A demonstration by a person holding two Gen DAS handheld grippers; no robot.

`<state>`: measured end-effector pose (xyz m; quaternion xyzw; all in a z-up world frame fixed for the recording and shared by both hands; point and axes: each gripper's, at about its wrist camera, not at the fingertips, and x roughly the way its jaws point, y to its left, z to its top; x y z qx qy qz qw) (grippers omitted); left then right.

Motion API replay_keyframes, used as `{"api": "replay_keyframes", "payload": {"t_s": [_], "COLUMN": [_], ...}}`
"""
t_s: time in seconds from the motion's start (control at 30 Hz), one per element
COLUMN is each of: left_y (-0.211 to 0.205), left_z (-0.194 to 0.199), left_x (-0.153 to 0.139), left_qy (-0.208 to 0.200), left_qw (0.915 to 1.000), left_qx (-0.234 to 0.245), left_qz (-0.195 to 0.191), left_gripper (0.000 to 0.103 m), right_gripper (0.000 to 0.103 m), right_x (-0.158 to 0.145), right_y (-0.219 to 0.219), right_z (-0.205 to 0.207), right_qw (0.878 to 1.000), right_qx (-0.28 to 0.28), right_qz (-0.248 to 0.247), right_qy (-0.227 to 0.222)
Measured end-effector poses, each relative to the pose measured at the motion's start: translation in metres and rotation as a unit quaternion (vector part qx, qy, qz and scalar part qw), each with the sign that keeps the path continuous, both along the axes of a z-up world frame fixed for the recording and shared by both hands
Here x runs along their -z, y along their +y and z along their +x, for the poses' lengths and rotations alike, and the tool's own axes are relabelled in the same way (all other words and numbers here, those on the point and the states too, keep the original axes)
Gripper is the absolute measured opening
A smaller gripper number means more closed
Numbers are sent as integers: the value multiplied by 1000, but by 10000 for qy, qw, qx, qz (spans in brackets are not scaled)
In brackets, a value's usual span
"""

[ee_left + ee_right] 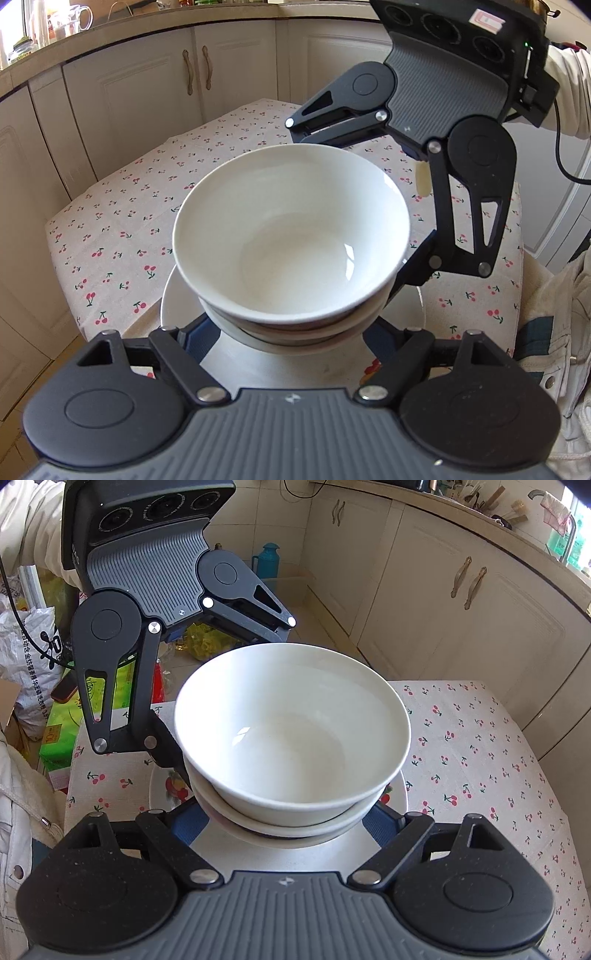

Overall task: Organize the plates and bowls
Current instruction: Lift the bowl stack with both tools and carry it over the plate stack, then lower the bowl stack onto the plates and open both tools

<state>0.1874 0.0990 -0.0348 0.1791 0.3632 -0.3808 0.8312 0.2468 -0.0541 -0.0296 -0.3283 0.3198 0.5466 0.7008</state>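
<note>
I see a stack of white bowls point(291, 236) right in front of both cameras. The top bowl sits inside a second bowl, and there may be a third under that, but I cannot tell for sure. The top bowl has nothing in it. The bowls open upward and the stack tips a little to one side. A bowl is round, so it has no long side to point.

The stack is over a plate point(395, 794) with red fruit painted on its rim. The plate lies flat on the bench point(122, 229), which has a cloth point(480, 746) with small cherries on it. I cannot tell if the lowest bowl touches the plate.

My left gripper point(291, 339) has its blue fingers point(194, 341) on both sides of the lower bowls, pressed against them. My right gripper point(288, 821) does the same from the other side, with its blue fingers point(380, 819) tight on the lower bowls. So both grippers are grasping the stack together. Each camera shows the other gripper reaching in across the bowls.

Pale cupboards point(155, 92) stand behind the bench. A sleeve point(33, 528) shows at the edge.
</note>
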Motion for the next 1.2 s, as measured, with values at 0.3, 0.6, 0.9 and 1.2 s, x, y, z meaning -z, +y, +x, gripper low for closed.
{"api": "replay_keyframes", "payload": {"t_s": [0.3,0.6,0.9,1.2], "left_y": [1,1,12,8], "left_z": [1,-1,-22,-67], "left_x": [-1,0,-12,-41], "left_qy": [8,4,-248,-1215], "left_qw": [10000,9999,9972,9763], "left_qx": [-26,-153,-664,-1775], "left_qz": [13,1,-257,-248], "left_gripper": [83,84,97,102], "right_gripper": [92,94,103,103], "right_x": [4,8,0,-23], "right_y": [-3,-6,-18,-54], "right_z": [8,6,-17,-56], "right_qw": [9996,9994,9985,9831], "right_qx": [109,210,506,1703], "right_qz": [114,211,161,160], "right_qy": [214,183,-167,-651]}}
